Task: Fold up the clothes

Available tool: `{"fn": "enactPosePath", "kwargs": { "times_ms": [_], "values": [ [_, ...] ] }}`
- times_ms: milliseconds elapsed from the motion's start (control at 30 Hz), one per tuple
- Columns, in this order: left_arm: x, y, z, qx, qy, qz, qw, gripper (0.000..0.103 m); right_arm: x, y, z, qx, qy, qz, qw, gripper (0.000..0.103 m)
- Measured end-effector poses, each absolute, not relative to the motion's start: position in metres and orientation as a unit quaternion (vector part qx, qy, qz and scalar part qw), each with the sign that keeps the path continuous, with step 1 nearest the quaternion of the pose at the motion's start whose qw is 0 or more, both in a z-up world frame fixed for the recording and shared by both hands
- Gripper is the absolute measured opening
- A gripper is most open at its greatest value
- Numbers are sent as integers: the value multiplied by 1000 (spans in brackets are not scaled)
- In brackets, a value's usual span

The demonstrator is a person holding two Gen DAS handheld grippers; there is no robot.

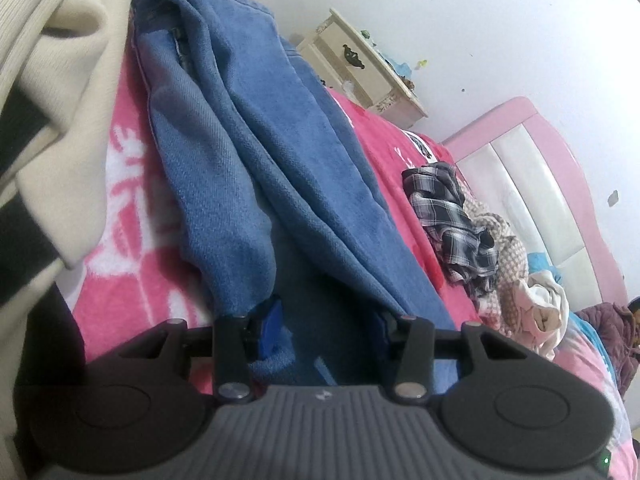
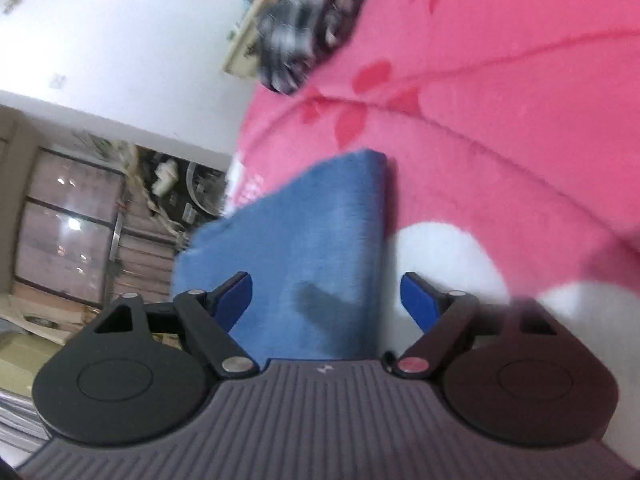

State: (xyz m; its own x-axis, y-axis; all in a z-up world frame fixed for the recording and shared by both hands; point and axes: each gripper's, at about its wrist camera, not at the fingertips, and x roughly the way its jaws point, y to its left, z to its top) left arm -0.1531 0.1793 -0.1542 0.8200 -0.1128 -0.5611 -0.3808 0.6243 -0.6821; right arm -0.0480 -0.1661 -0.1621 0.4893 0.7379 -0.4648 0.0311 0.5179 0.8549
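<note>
Blue jeans [image 1: 248, 152] lie lengthwise on the pink bed blanket [image 1: 132, 208] in the left wrist view. My left gripper [image 1: 326, 320] has its jaws spread, with denim bunched between and over the blue pads [image 1: 272, 324]; whether it grips is hidden. In the right wrist view my right gripper [image 2: 326, 300] is open, blue pads [image 2: 236, 300] apart, with a folded corner of the jeans [image 2: 316, 248] lying between the fingers on the blanket [image 2: 500, 128].
A cream and black garment [image 1: 52, 92] lies left of the jeans. A plaid shirt [image 1: 452, 212] and other loose clothes [image 1: 532, 300] are piled near the pink headboard [image 1: 532, 168]. A cream nightstand [image 1: 360, 68] stands by the wall.
</note>
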Motion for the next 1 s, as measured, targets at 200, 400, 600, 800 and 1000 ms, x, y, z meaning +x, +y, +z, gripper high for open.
{"fn": "enactPosePath", "kwargs": {
  "times_ms": [200,400,600,800,1000],
  "values": [
    [-154,182,-153,-415,289,74,859,46,-48,-158,-176,454,440,305,712,79],
    [-154,181,-153,-409,287,71,863,46,-34,-150,-188,488,419,262,719,69],
    [-153,182,-153,-401,286,53,869,46,-17,-116,-186,435,445,276,733,27],
    [-151,179,-151,-412,287,11,865,41,-27,-121,-155,400,434,275,759,9],
    [-154,150,-139,-395,316,-69,860,41,-50,-143,-116,375,408,283,783,7]
  ]
}}
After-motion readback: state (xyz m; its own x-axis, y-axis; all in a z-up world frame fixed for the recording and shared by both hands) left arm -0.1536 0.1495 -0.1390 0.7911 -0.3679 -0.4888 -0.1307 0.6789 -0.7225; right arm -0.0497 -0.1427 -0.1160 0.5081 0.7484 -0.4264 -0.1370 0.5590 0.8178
